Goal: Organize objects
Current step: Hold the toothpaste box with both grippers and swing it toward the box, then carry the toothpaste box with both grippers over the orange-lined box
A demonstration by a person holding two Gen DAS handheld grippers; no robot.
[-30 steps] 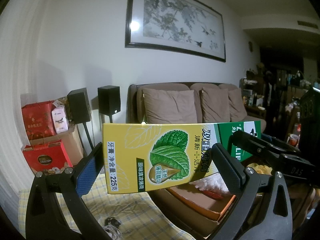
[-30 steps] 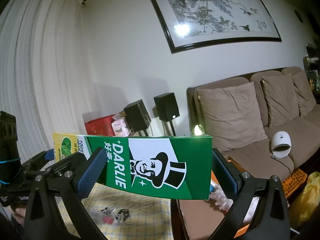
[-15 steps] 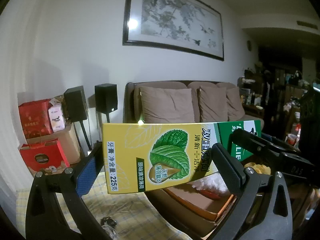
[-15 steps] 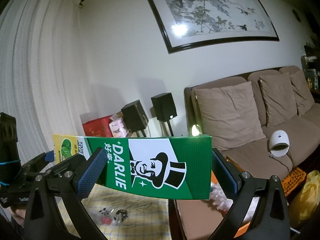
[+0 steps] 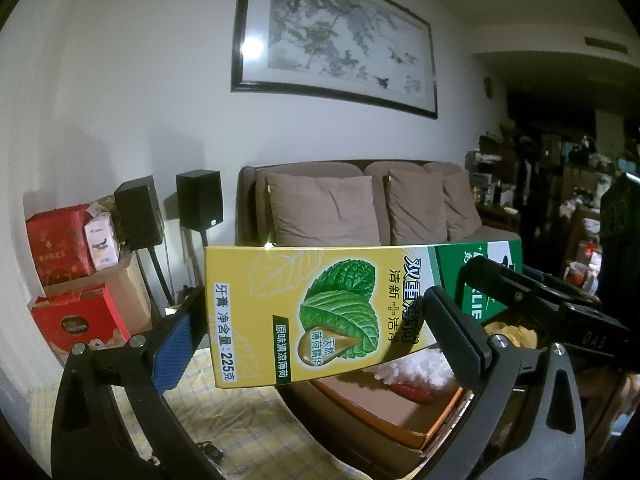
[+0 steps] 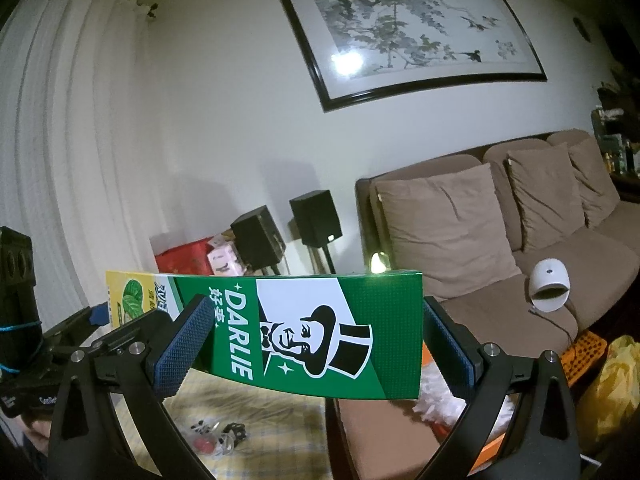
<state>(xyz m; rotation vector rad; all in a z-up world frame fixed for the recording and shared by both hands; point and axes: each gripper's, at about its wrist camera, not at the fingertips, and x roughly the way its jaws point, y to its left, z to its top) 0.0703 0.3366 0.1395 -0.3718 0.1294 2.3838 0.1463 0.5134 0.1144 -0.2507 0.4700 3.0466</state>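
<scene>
Tools (image 5: 320, 332) astride held toothpaste box (image 5: 304, 312)

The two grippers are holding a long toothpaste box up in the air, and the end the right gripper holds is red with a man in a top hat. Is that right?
Nearly. The right wrist view shows the end of the toothpaste box in the right gripper is green, not red. It does show a man in a top hat, and the left gripper holds the yellow end.
</scene>
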